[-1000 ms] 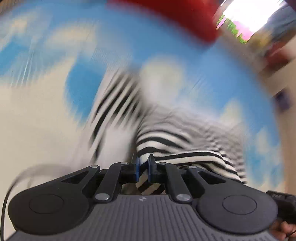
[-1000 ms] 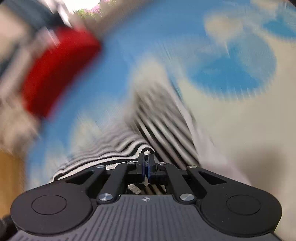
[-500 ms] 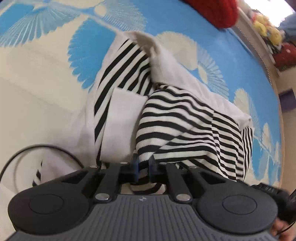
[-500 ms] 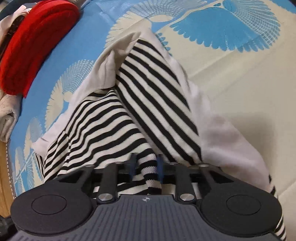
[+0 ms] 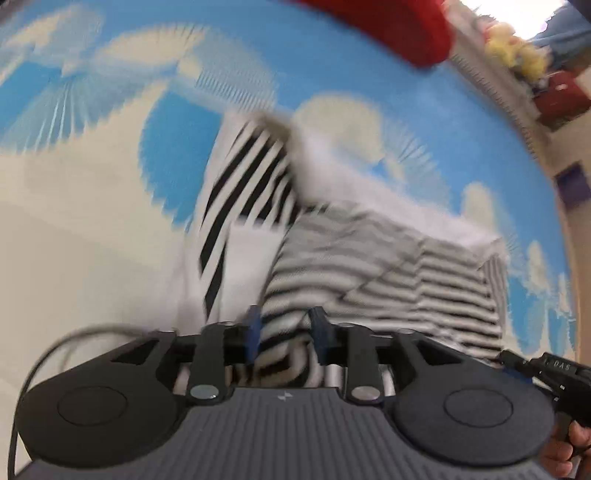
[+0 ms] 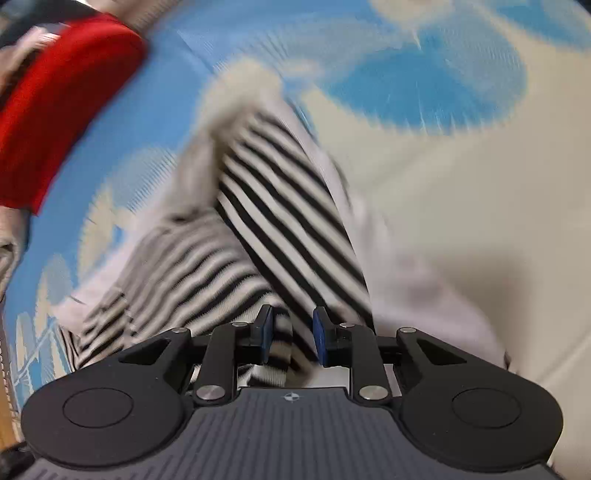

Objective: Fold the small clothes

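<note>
A small black-and-white striped garment (image 5: 369, 273) with white parts lies partly folded on a blue and cream patterned cloth (image 5: 74, 229). My left gripper (image 5: 285, 332) is open, its jaws apart on either side of a striped edge that lies loose between them. In the right wrist view the same garment (image 6: 280, 221) lies in front of my right gripper (image 6: 292, 334), which is also open with a striped fold between its spread jaws. Both views are blurred.
A red fabric item (image 6: 55, 99) lies at the far edge of the cloth and also shows in the left wrist view (image 5: 388, 26). Toys and a shelf (image 5: 517, 55) stand beyond the cloth's far right edge.
Both grippers have opened and let go of the striped garment's edge, the right one first. The garment has come to rest folded on the cloth. Both views are moving again.
</note>
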Available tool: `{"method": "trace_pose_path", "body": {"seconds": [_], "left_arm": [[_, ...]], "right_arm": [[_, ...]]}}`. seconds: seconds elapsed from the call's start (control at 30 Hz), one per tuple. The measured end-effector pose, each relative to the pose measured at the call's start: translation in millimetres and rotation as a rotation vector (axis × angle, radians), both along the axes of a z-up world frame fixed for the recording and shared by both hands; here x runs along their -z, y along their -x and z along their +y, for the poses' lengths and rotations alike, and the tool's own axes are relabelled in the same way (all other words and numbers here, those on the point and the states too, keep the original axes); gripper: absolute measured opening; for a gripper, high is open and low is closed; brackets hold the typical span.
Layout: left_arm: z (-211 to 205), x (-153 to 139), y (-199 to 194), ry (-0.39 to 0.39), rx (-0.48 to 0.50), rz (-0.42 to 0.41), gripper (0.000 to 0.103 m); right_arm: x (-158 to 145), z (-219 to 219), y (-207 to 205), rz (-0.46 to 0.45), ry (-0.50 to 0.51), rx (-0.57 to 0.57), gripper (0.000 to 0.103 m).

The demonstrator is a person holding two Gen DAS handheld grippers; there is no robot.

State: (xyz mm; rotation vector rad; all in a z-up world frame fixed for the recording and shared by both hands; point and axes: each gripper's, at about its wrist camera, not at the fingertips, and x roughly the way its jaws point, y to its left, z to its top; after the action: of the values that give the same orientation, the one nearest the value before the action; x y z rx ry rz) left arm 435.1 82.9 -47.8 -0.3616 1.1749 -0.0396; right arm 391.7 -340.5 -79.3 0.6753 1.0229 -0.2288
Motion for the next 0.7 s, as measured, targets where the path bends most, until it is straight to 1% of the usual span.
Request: {"method": "trace_pose_path", "body": {"seconds": [0.03,0.07,0.1,0.17,0.2,0.23,0.27,0.3,0.33,0.37,0.4,0.47,0.53,0.6,0.67,0.7], "left_arm": [[-0.1,-6.2,0.8,-0.003,-0.002,-0.037,0.036],[0.2,-9.7,2.0,0.001,-0.002,-0.052,0.035],[-1.4,-10.9,1.7,0.015,0.004,-0.058,0.035],[-5.0,-10.0,0.8,0.052,0.017,-0.052,0.035],[-8.7,-7.2,1.3,0.066,0.026,-0.044,0.035],[-8.9,-6.1,2.1,0.076,0.033,-0.034,0.034],[-9.8,-2.2,3.4,0.079,0.039,-0.021,0.034],[-10.5,6.2,2.9,0.059,0.047,0.007,0.034],[-13.7,15.7,1.9,0.022,0.053,0.041,0.032],[-15.7,25.6,1.6,-0.021,0.055,0.082,0.030],[-16.2,31.6,1.2,-0.036,0.057,0.099,0.028],[-18.1,29.2,1.5,-0.045,0.062,0.089,0.028],[-18.6,18.2,2.4,-0.037,0.073,0.052,0.028],[-19.4,7.2,2.9,-0.008,0.086,0.009,0.028],[-20.2,6.3,1.8,-0.002,0.085,0.012,0.028],[-20.3,9.7,1.3,-0.014,0.085,0.036,0.028]], "right_arm": [[-8.6,3.5,1.2,-0.051,0.033,-0.013,0.025],[-13.2,4.7,3.3,-0.089,0.047,-0.026,0.026],[-15.1,5.4,4.5,-0.113,0.034,-0.042,0.026],[-7.5,3.2,2.5,-0.105,-0.037,-0.061,0.026],[1.6,3.7,0.5,-0.071,-0.090,-0.075,0.026],[12.4,3.7,-4.2,-0.018,-0.127,-0.089,0.026],[20.2,6.4,-5.4,0.042,-0.129,-0.098,0.026],[30.8,7.2,-5.8,0.109,-0.102,-0.097,0.025],[37.5,6.4,-4.6,0.145,-0.077,-0.088,0.025],[42.7,5.1,-4.0,0.167,-0.051,-0.074,0.026],[43.6,4.1,-3.8,0.179,-0.019,-0.061,0.026],[35.3,2.9,-3.6,0.159,0.013,-0.058,0.027],[22.8,0.8,-0.9,0.084,0.004,-0.051,0.027],[15.8,1.6,-0.1,0.017,-0.017,-0.065,0.027],[15.5,4.1,-1.9,-0.001,-0.033,-0.097,0.029],[19.5,4.3,-1.9,0.020,-0.052,-0.115,0.032]]}}
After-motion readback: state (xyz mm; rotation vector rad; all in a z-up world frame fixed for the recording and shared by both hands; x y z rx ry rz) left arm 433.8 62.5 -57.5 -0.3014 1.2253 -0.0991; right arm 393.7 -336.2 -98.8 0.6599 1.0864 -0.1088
